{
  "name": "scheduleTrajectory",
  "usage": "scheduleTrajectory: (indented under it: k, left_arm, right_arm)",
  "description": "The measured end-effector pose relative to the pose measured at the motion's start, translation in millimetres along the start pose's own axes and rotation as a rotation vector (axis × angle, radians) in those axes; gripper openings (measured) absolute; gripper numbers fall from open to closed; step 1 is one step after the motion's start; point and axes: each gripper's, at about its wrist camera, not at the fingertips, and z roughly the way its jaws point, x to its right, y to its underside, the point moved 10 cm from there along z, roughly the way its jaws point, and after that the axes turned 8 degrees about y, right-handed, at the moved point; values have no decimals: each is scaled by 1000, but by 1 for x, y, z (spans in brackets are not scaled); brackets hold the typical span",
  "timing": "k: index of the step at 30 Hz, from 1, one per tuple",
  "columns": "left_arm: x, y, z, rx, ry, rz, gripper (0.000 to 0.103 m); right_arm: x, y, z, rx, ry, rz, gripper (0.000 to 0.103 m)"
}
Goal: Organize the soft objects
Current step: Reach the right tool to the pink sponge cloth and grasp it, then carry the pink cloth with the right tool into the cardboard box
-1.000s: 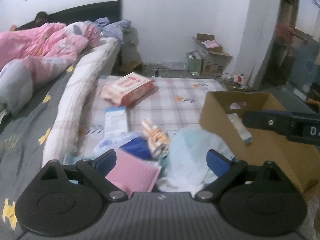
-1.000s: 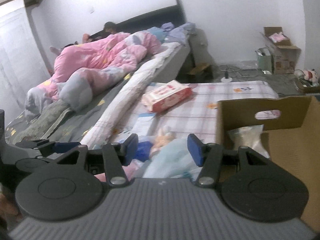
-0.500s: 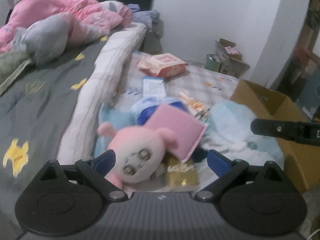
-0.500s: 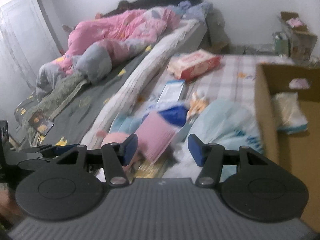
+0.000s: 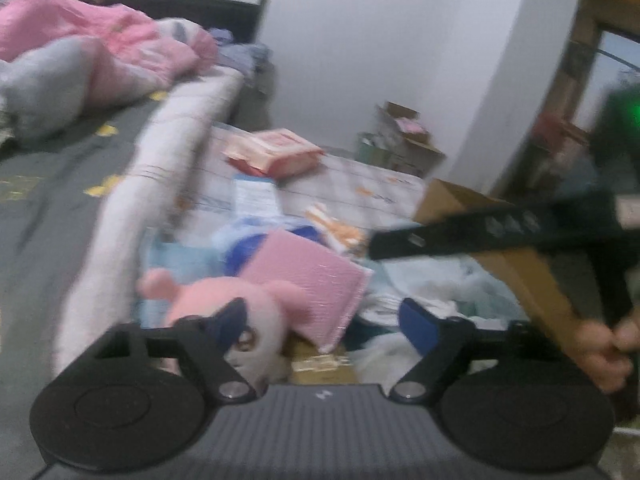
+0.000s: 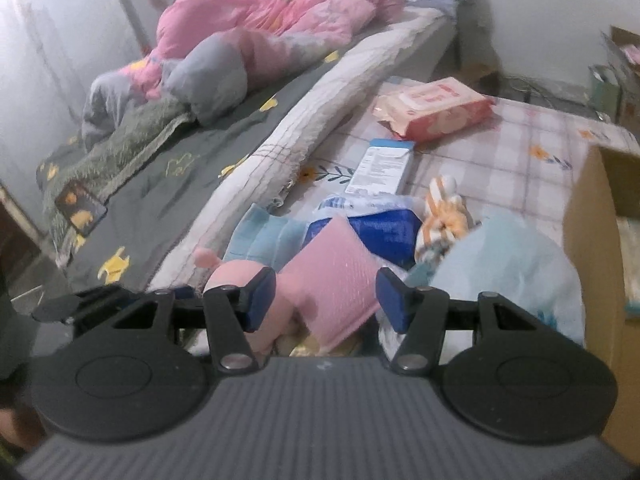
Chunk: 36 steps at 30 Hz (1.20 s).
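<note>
A pile of soft things is lying on a checked sheet [image 6: 520, 148] beside a bed, and a cardboard box [image 6: 592, 248] is standing at the right edge of it. A pink plush toy [image 5: 236, 300] is lying at the near left of the pile, with a pink pad [image 5: 304, 280] leaning over it

Risk, as a judgement: the pad is overlapping the toy, so a closing grip could be catching the pad along with it, or pinching only the toy's rounded head and letting it slip. The 2 grippers are also crowding the same spot and could be knocking together

The left gripper [image 5: 324, 320] is angling downward at the pile. Its jaws have just been closing, narrower than a moment ago, yet they are standing apart; its left finger [image 5: 228, 320] is overlapping the toy's head, while its right finger is lying over pale cloth [image 5: 440, 288], so it is gripping nothing yet

The right gripper [image 6: 326, 300] is tilting more steeply down from the near side, jaws partly apart and released, with the pad and the toy showing in the gap. In the left view its finger [image 5: 460, 236] is reaching across in front of the box, and a hand [image 5: 604, 352] is holding its handle at the near right
</note>
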Motion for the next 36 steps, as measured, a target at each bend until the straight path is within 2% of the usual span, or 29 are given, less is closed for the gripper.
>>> scheduleTrajectory:
  k: [2, 5, 8, 12, 18, 23, 28, 34, 36]
  left_arm:
    - [2, 5, 16, -43, 34, -29, 59]
    - [-1, 15, 39, -105, 64, -91, 56]
    - [-4, 22, 59, -148, 58, -129, 56]
    - [-13, 25, 76, -169, 11, -150, 58]
    - [-13, 15, 87, -143, -19, -114, 72]
    - [-13, 12, 95, -134, -59, -96, 75]
    - [-10, 1, 89, -86, -26, -116, 73]
    - [1, -12, 70, -39, -11, -100, 72]
    - [7, -17, 63, -24, -5, -83, 76]
  right_arm:
    - [0, -8, 11, -42, -18, -25, 53]
    - [1, -14, 34, -111, -26, -83, 52]
    - [3, -13, 56, -171, -23, -139, 51]
    - [9, -13, 82, -229, -39, -155, 49]
    - [12, -6, 112, -312, -106, -138, 48]
    - [9, -7, 110, -303, -136, -119, 37]
    - [5, -13, 92, -256, -160, -78, 29]
    - [7, -23, 56, -183, -184, -43, 28]
    - [10, -26, 41, -158, -203, -16, 28]
